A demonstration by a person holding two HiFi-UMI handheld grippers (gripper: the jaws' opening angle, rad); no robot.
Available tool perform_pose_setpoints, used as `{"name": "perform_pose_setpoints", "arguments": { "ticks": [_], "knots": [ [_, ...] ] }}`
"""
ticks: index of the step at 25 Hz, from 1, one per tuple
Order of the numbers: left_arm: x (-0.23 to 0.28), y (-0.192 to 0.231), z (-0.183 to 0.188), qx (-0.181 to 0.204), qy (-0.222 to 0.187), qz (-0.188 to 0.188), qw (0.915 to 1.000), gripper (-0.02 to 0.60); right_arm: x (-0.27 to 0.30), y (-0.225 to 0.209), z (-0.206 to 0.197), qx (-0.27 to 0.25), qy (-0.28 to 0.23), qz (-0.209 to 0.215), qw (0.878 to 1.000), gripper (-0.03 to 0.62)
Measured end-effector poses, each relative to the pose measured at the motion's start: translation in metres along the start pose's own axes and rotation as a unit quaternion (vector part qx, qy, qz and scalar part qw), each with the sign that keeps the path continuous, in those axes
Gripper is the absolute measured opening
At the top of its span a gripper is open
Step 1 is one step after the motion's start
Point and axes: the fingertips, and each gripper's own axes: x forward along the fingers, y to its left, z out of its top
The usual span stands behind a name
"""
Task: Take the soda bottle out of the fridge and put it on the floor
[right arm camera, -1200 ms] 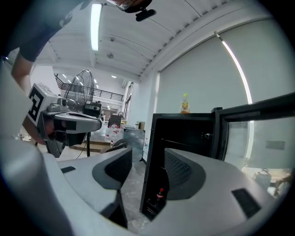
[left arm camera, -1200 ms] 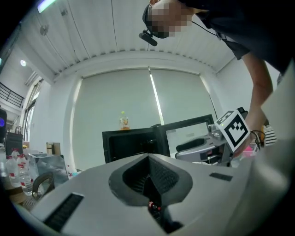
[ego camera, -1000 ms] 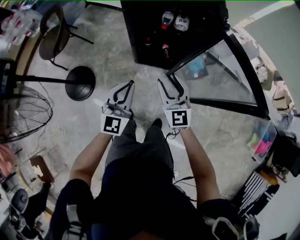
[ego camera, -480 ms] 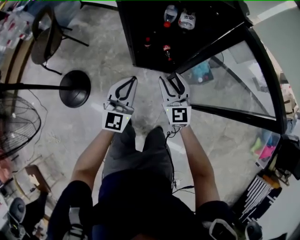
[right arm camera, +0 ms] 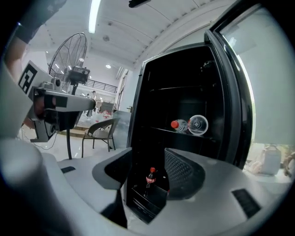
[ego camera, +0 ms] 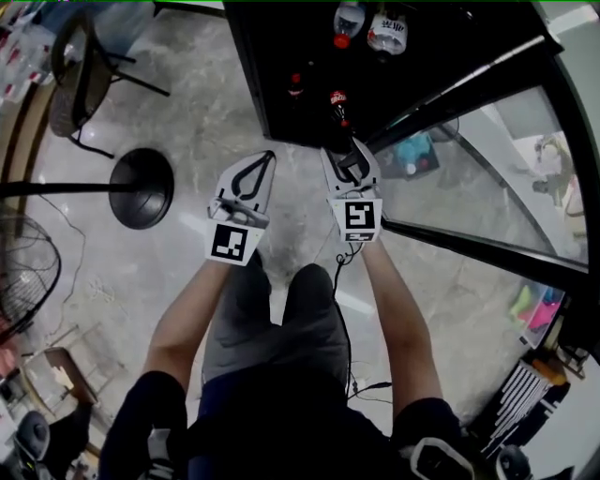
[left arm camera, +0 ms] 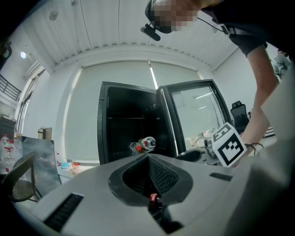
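Red-labelled soda bottle [right arm camera: 150, 179], print unreadable, in fridge [right arm camera: 184, 83]; right gripper [right arm camera: 148, 157] jaws wide, left gripper's [left arm camera: 148, 159] together.

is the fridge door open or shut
Open: the glass door swings out wide, leaving the fridge interior and the upright soda bottle exposed.

Far from us stands the tall black fridge [ego camera: 272, 103], its glass door [ego camera: 487, 159] swung out to the right. Inside, the dark red-capped soda bottle [ego camera: 337, 101] stands low down, and two clear plastic bottles [ego camera: 349, 19] lie on a higher shelf. Left of the fridge, a round black stand base [ego camera: 141, 187] sits on the floor.
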Motion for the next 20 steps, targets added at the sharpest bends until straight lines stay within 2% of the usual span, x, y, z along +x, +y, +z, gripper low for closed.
{"name": "perform_pose_setpoints", "arguments": {
  "ticks": [4, 12, 20],
  "knots": [
    [0.008, -0.003, -0.028, 0.026, 0.004, -0.024, 0.9994, 0.021, 0.028, -0.004, -0.031, -0.011, 0.006, -0.002, 1.000, 0.236],
    [0.028, -0.005, -0.085, 0.013, 0.013, -0.049, 0.9986, 0.021, 0.078, -0.016, -0.092, -0.005, 0.019, -0.017, 1.000, 0.236],
    [0.038, -0.002, -0.120, 0.018, 0.013, -0.064, 0.9977, 0.021, 0.126, -0.036, -0.145, -0.014, 0.051, -0.044, 0.998, 0.238]
  ]
}}
